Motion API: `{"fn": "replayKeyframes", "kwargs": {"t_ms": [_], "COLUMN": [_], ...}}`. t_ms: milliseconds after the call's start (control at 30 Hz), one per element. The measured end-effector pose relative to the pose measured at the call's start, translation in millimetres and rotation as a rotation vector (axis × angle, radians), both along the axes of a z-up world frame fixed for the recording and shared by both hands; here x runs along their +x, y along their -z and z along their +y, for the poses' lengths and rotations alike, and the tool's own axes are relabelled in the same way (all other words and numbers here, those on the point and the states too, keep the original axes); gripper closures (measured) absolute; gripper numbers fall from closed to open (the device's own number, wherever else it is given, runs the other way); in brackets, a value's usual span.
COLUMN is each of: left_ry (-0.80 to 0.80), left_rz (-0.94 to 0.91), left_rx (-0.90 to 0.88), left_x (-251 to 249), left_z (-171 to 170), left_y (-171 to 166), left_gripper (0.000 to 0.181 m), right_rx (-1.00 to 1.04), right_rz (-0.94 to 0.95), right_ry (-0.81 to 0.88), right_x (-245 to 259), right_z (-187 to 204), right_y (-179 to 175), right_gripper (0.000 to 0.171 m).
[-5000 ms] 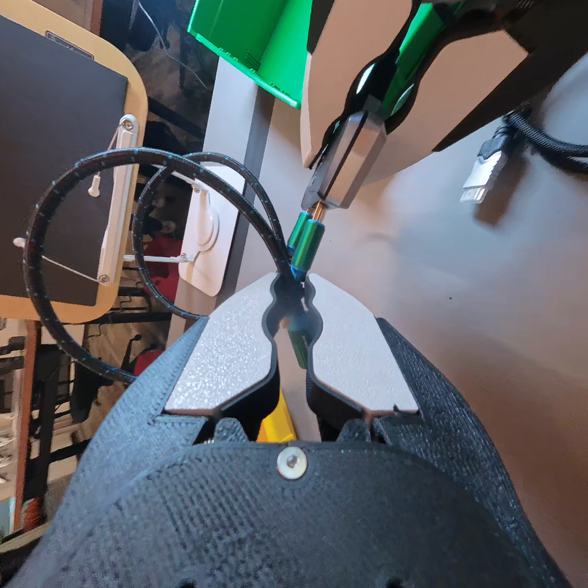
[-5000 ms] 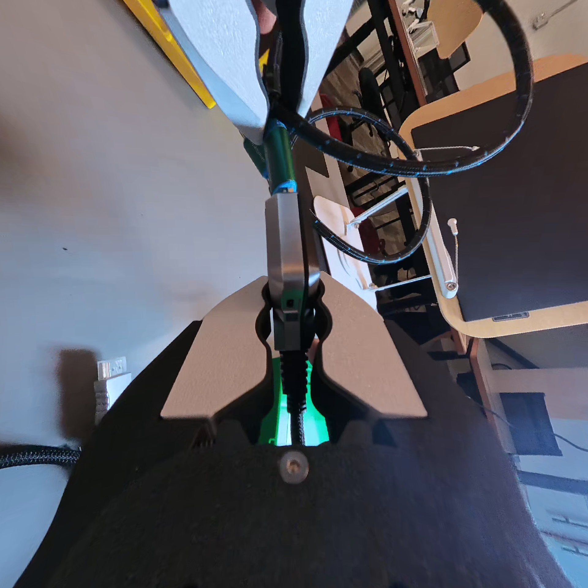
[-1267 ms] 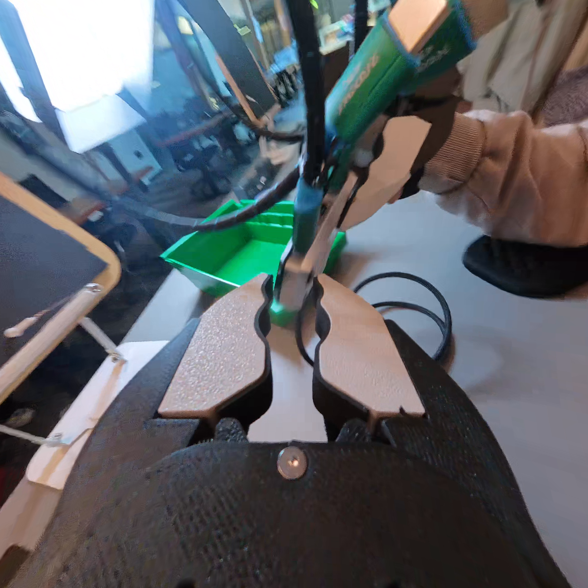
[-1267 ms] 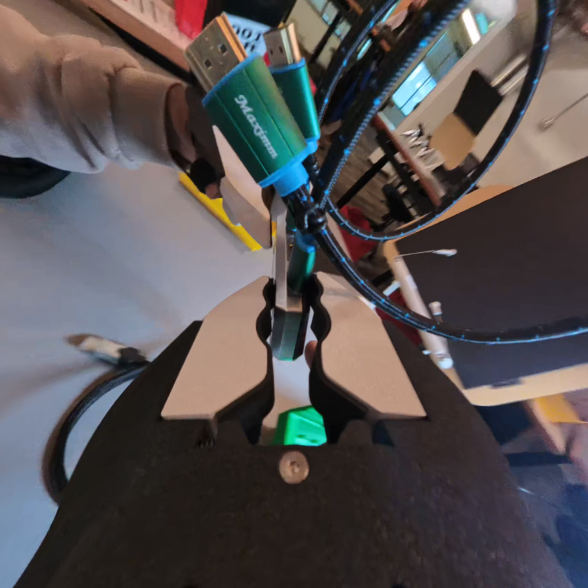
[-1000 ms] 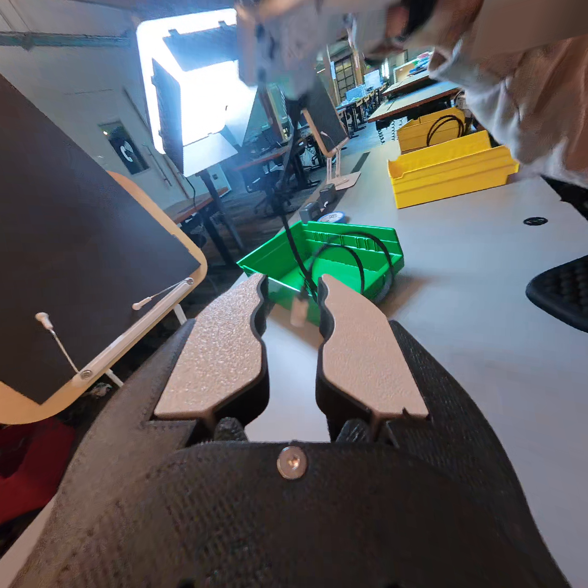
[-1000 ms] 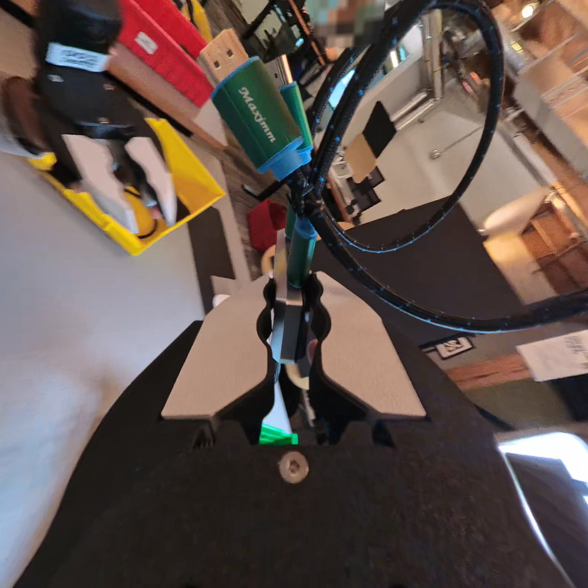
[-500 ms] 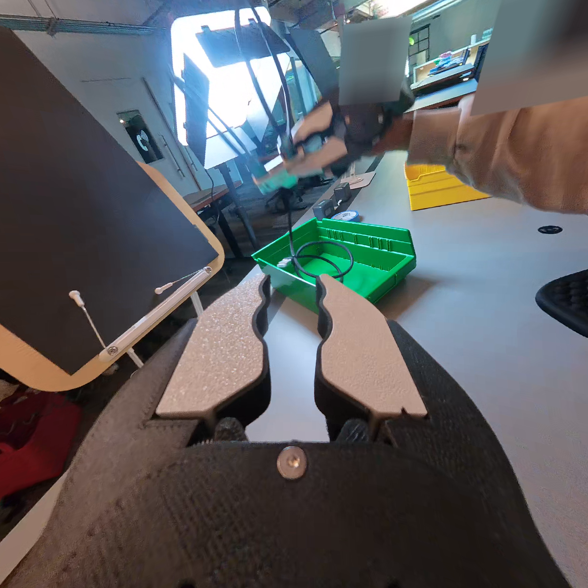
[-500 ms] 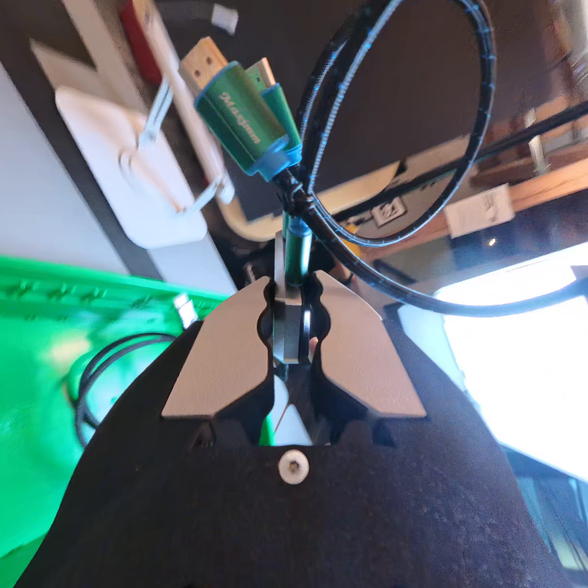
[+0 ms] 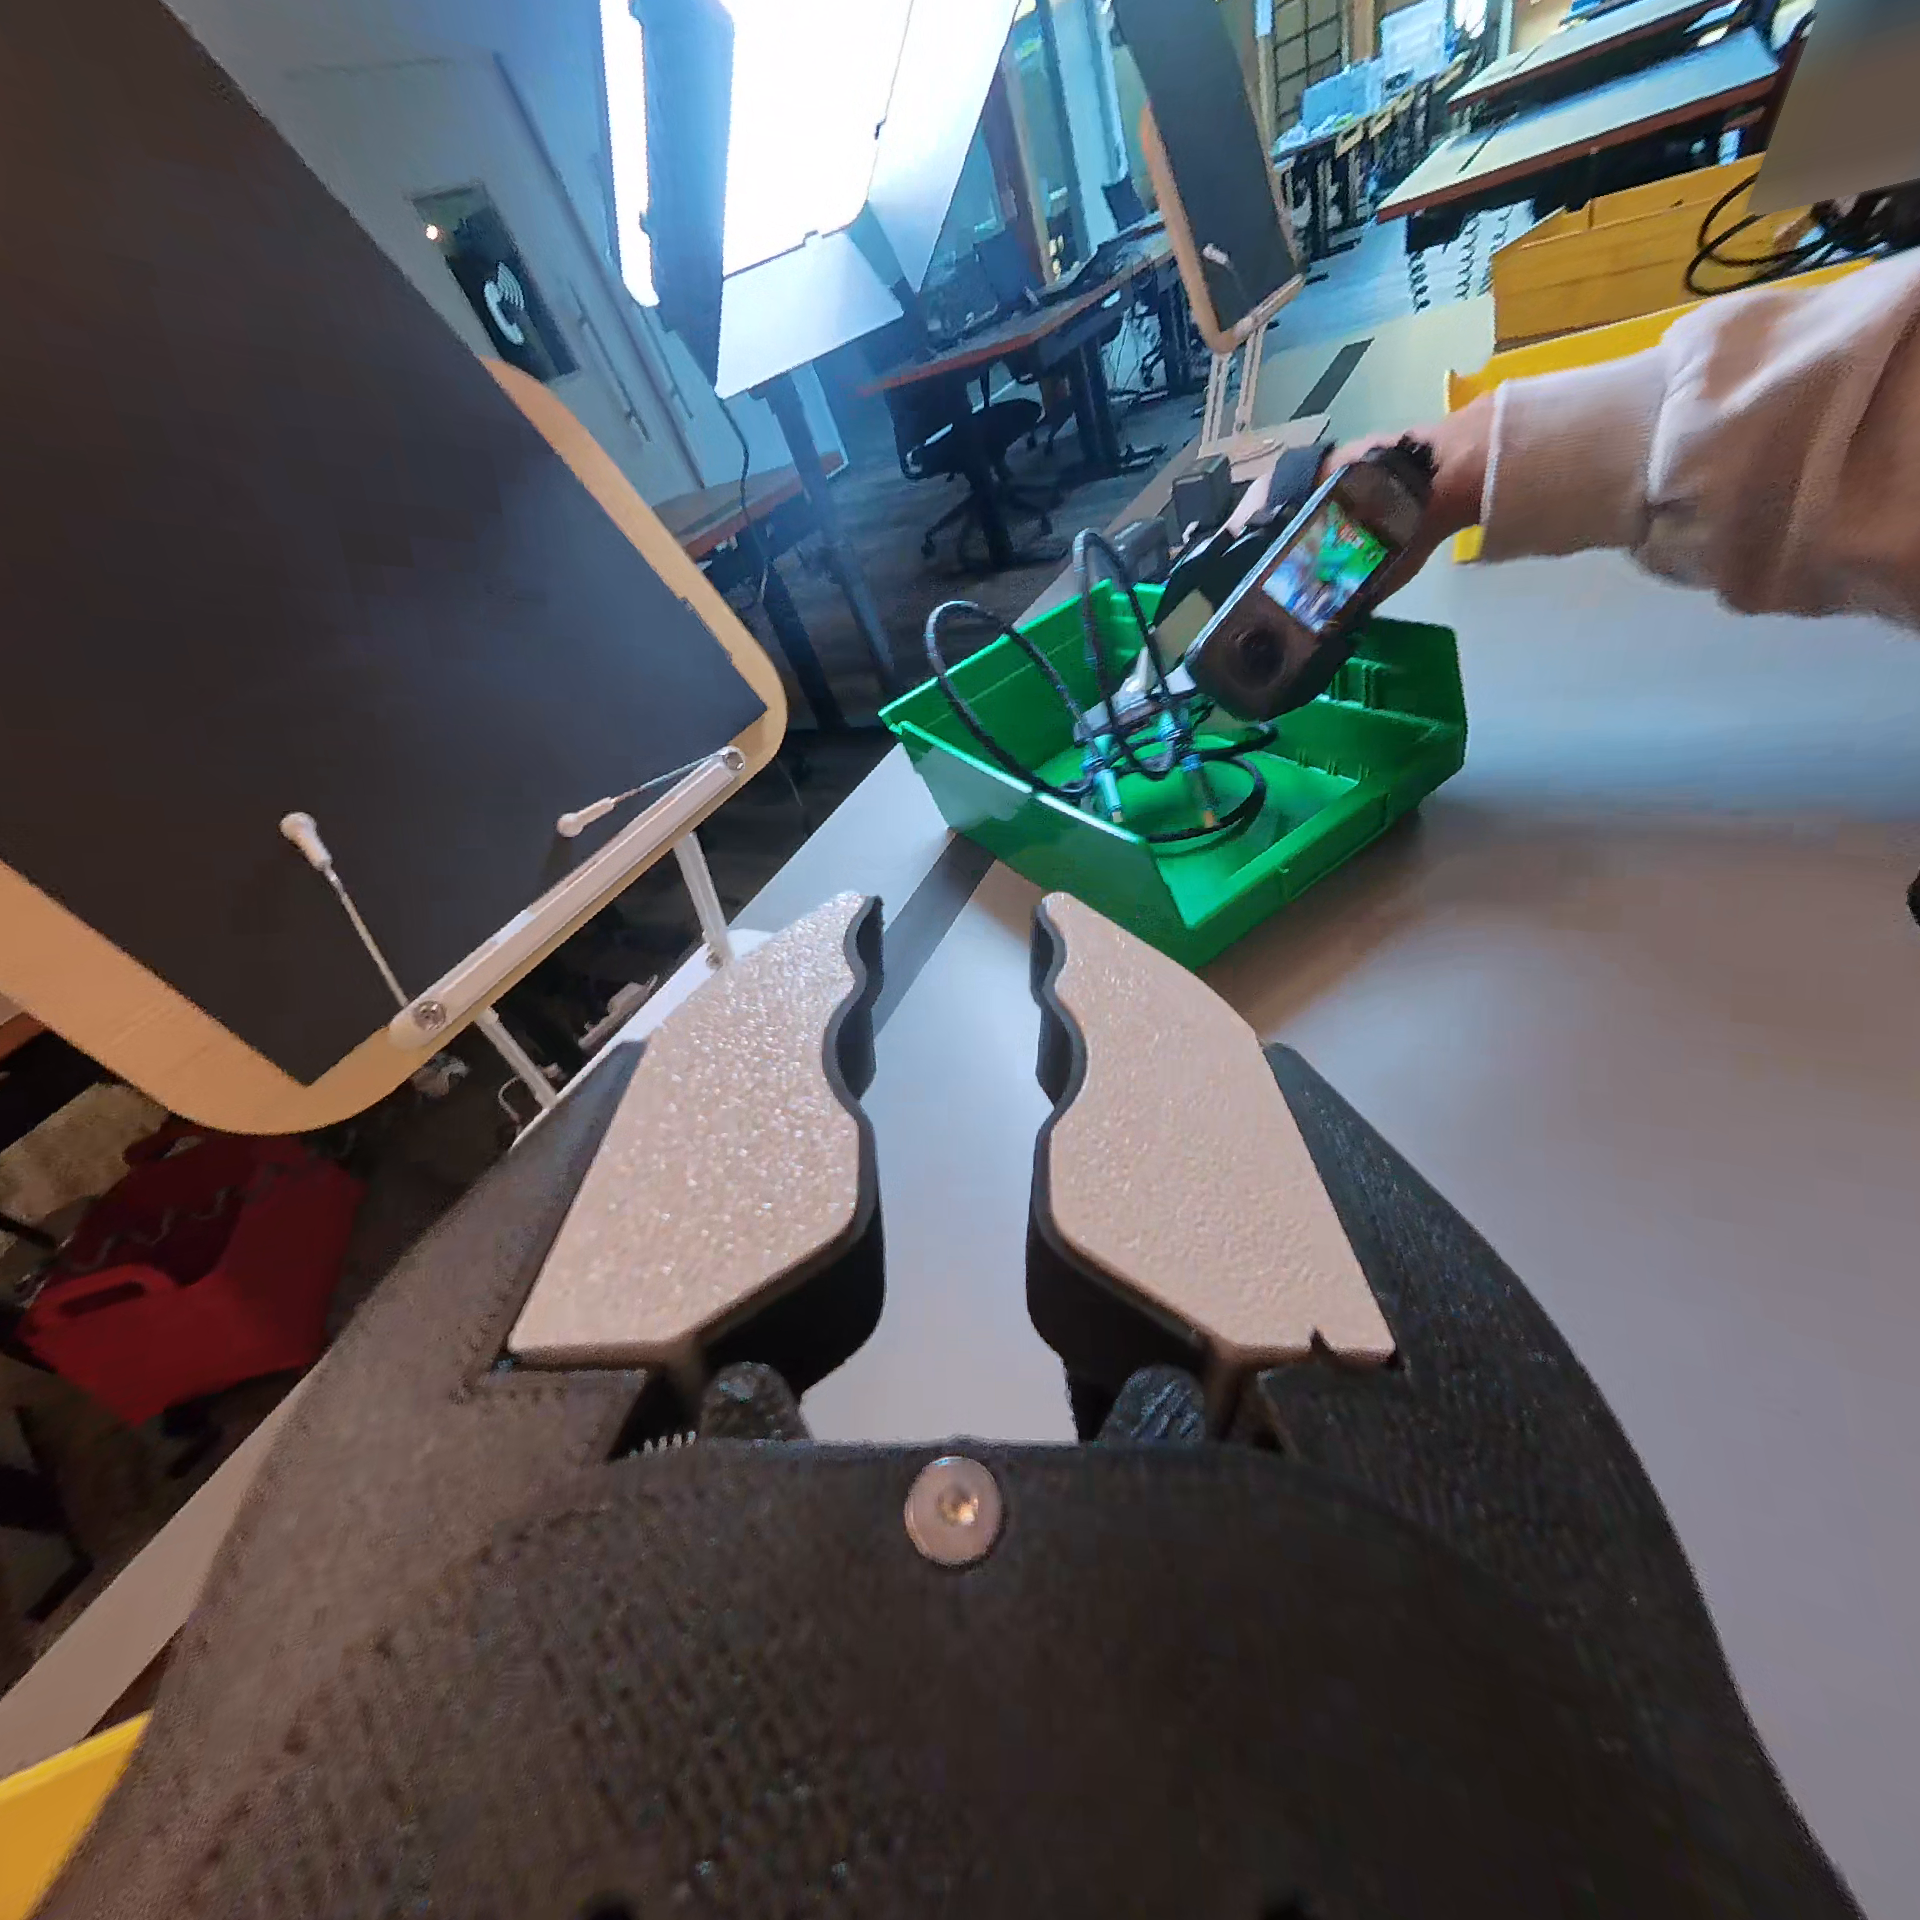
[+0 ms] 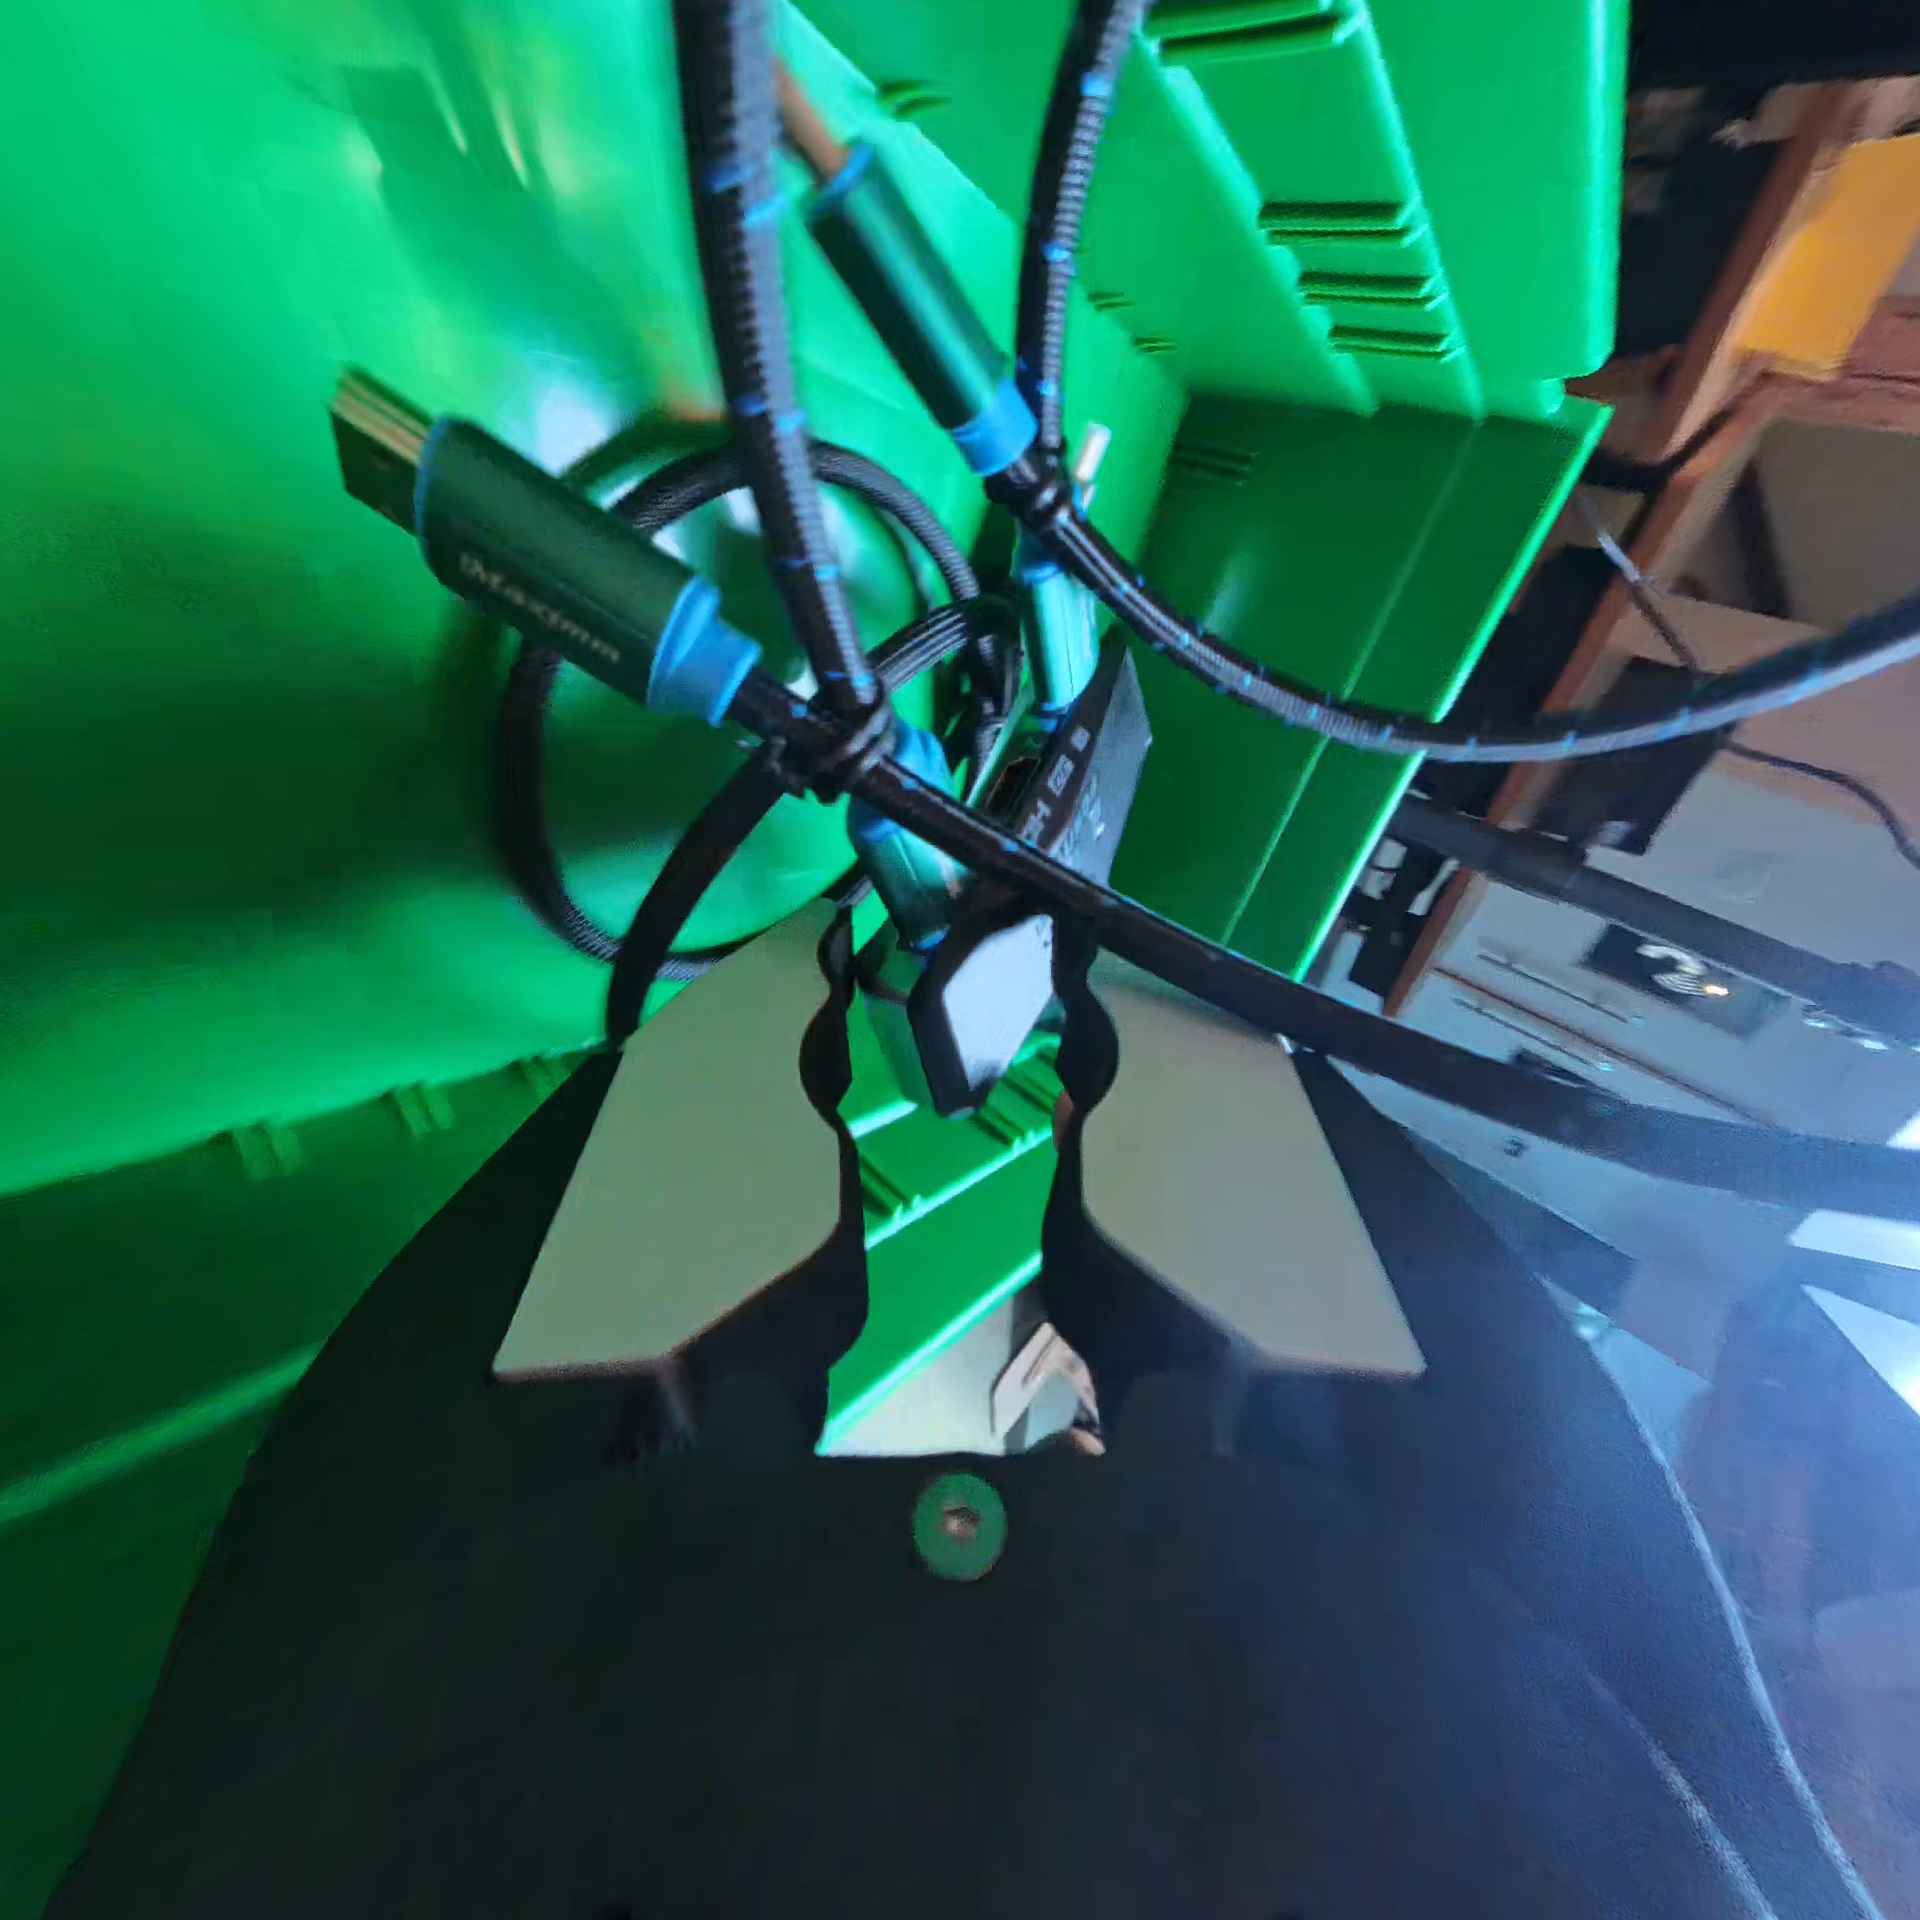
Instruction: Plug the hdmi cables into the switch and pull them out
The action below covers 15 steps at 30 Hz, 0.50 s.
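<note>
On the far left of the left wrist view, a black panel with a pale wooden rim [image 9: 312, 571] is being passed by. The left gripper [image 9: 956, 914] is being held over the grey tabletop [image 9: 1558, 1039] with its jaws parted and nothing between them. Right of it, the green plastic bin [image 9: 1039, 821] is being reached into by the right gripper [image 10: 951, 935], which is being carried by a hand in a pale sleeve [image 9: 1714, 436].

In the right wrist view, a green metal HDMI plug with a blue collar [image 10: 551, 582] is being shown unplugged at the left, with a second plug [image 10: 914, 281] above it. The black braided cables flecked with blue [image 10: 1195, 644] are being looped across the bin.

The flat dark grey switch [image 10: 987, 1008] is lying tilted between the right fingertips. The jaws are standing apart and no pinch is being shown, so the switch is judged released. At least one plug seems seated in it, though blur is making that uncertain.

The step is judged to be the setting down of the bundle. The gripper is best being drawn straight back — clear of the loops — so that no cable is being snagged and dragged out. The left gripper is best being kept off the bin.
</note>
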<state>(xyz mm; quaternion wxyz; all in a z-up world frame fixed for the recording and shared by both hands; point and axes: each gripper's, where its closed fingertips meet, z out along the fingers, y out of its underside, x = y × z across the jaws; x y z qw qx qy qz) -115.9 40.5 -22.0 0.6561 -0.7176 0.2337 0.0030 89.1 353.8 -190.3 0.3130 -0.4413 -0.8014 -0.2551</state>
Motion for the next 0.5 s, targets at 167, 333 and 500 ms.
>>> {"fn": "replayKeyframes", "kwargs": {"t_ms": [167,333,500], "left_ry": [-0.112,-0.199,-0.306], "left_rz": [0.013,-0.061,-0.092], "left_rx": [-0.025,0.004,0.026], "left_x": [-32,-64,-100], "left_z": [-5,-20,-42], "left_y": [-1,-18,-28], "left_gripper": [0.154,0.154,0.153], "right_rx": [-0.195,-0.453,-0.55], "right_rz": [0.027,0.244,0.904], "right_ry": [0.038,-0.094,-0.439], "right_x": [33,34,-20], "right_z": [-51,-138,-217], "right_y": [-36,-97,-208], "right_gripper": [0.132,0.134,0.145]}}
